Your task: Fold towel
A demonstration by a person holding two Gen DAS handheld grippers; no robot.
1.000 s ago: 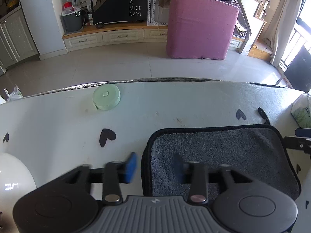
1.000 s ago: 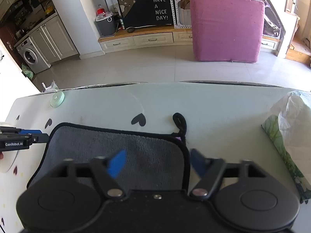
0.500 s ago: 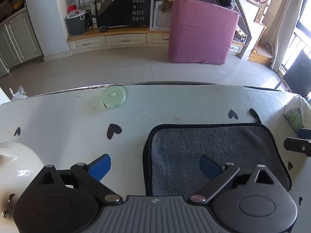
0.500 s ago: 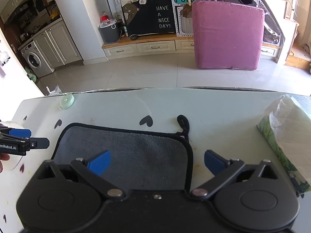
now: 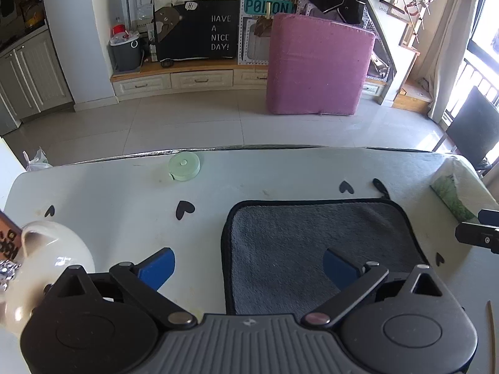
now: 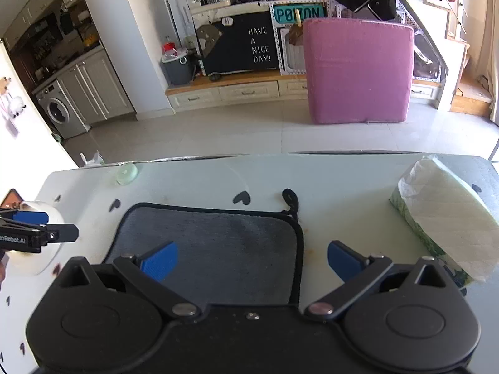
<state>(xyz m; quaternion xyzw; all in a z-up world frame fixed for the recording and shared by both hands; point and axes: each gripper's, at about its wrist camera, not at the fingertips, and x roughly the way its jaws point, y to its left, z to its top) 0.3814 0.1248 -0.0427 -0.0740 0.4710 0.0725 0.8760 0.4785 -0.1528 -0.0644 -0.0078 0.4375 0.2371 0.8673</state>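
A grey towel with black trim lies folded flat on the white table; it also shows in the right wrist view. Its hanging loop points to the far side. My left gripper is open and empty, above the towel's near left edge, one blue finger on each side of the edge. My right gripper is open and empty, straddling the towel's near right edge.
A pale green round tape measure sits near the far table edge. A white teapot stands at the left. A tissue pack lies at the right. Black heart stickers dot the table. A pink cushion stands on the floor beyond.
Both grippers have opened wide and drawn back and up from the towel's near edge. The towel lies flat, released.
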